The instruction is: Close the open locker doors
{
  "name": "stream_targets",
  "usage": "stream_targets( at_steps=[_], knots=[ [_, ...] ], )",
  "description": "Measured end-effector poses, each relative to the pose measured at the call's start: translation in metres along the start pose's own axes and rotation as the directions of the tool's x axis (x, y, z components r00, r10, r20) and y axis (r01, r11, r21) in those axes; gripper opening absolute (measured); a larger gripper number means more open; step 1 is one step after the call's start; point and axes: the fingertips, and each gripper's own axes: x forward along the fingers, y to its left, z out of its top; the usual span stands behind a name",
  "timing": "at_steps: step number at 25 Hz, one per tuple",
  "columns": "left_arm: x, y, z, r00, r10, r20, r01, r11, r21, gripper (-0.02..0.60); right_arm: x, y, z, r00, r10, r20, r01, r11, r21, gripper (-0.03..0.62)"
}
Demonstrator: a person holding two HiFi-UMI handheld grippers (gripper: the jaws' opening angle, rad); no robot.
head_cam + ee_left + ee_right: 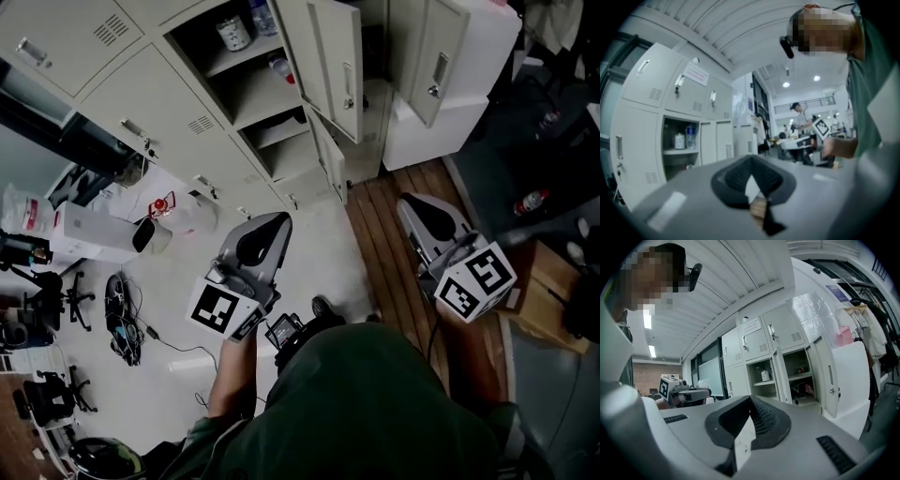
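The lockers (pixel 159 94) stand well ahead of both grippers, their open doors (pixel 333 56) swung out at the right end of the row. The right gripper (pixel 422 211) holds its jaws pressed together, empty. The left gripper (pixel 267 230) seems to have its jaws together too, though its view is blurred.

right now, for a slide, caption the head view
Head view: left gripper and right gripper held out toward grey lockers with open doors

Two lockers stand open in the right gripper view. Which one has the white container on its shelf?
The left open locker: the white container stands on its shelf. The right open locker holds a small red thing instead.
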Motion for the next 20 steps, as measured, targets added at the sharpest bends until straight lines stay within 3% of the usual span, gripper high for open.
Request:
stream_targets(
  at_steps=[3,13,20],
  knots=[
    [-0.005,0.024,-0.007,0.999,-0.012,-0.031,0.011,1.000,-0.006,-0.003,0.022,0.004,-0.001,1.000,-0.021,-0.003,0.021,1.000,-0.001,0.005],
    [-0.005,0.082,-0.015,0.998,-0.070,-0.007,0.070,0.997,-0.018,-0.003,0.084,0.014,-0.003,0.998,-0.058,-0.021,0.058,0.998,-0.011,0.005],
    [0.019,0.108,-0.022,0.997,-0.073,-0.017,0.072,0.997,-0.035,-0.003,0.111,-0.010,0.000,0.997,-0.059,-0.041,0.059,0.998,-0.011,0.005]
  ],
)
